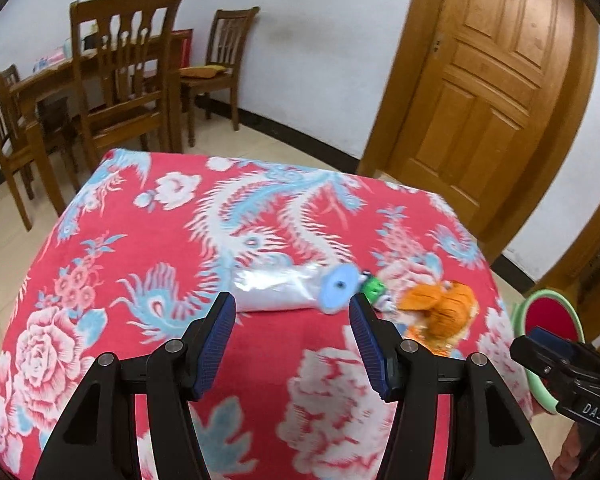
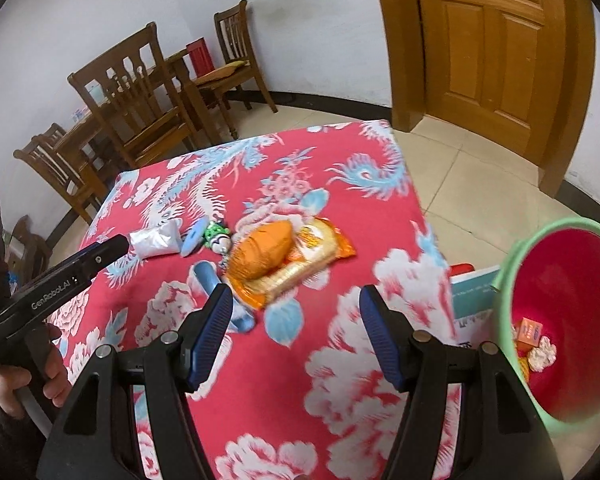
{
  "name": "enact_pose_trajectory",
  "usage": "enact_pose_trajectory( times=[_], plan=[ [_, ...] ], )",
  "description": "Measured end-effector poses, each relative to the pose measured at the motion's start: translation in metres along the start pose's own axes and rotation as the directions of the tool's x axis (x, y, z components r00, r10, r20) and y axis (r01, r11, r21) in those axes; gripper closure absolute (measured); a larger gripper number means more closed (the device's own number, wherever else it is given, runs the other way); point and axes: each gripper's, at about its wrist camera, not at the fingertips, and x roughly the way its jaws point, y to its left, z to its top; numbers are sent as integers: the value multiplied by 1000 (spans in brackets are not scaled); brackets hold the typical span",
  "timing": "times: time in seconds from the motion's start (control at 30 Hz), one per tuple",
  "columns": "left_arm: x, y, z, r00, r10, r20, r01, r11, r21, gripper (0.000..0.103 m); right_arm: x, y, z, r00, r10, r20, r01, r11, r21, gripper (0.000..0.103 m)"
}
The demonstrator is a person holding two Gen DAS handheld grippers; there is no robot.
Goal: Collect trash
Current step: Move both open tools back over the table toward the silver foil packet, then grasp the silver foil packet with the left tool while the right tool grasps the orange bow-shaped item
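Observation:
Trash lies on a table with a red flowered cloth (image 1: 148,240) (image 2: 340,208): a clear plastic bag with a blue disc (image 1: 284,290) (image 2: 158,240), a small green wrapper (image 1: 374,286) (image 2: 216,232), and an orange snack wrapper (image 1: 440,312) (image 2: 284,260). A light blue tube (image 2: 208,276) lies near the right gripper's left finger. My left gripper (image 1: 292,308) is open and empty, just short of the plastic bag. My right gripper (image 2: 296,300) is open and empty, near the orange wrapper. A green bin with a red inside (image 2: 572,320) (image 1: 548,320) stands off the table's right edge and holds some trash.
A wooden dining table with chairs (image 1: 120,80) (image 2: 140,100) stands behind at the left. A wooden door (image 1: 496,80) (image 2: 492,40) is at the right. Tiled floor surrounds the table. A white and teal box (image 2: 472,296) sits next to the bin.

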Motion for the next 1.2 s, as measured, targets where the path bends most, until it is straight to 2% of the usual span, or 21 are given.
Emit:
enact_pose_trajectory(
  times=[0.1, 0.17, 0.3, 0.63, 0.93, 1.0, 1.07, 1.2],
  plan=[
    [11, 8, 3, 1000, 14, -14, -14, 1000, -9, 42, 12, 9, 7, 1000, 6, -10, -6, 1000, -12, 37],
    [19, 11, 4, 999, 23, -25, -23, 1000, -9, 36, 19, 14, 11, 1000, 9, -13, -9, 1000, -19, 37],
    [36, 13, 4, 997, 69, -41, -67, 997, 35, 36, 34, 21, 19, 1000, 8, -19, -9, 1000, -18, 37],
    [57, 28, 6, 998, 14, -61, -16, 999, -32, 36, 62, 22, 24, 999, -5, -47, 4, 1000, -15, 37],
    [65, 30, 9, 998, -48, -44, 45, 996, -73, 36, 68, 15, 24, 999, -7, -38, 7, 1000, -2, 48],
    [64, 32, 10, 998, -55, -43, 51, 996, -79, 46, 68, 14, 24, 999, -5, -33, 5, 1000, 3, 55],
    [64, 33, 10, 997, -57, -46, 53, 995, -81, 72, 67, 12, 25, 999, 11, -32, -10, 1000, 5, 63],
    [64, 35, 9, 996, -74, -59, 68, 993, -93, 81, 67, 15, 24, 999, 22, -29, -22, 1000, -4, 70]
  ],
)
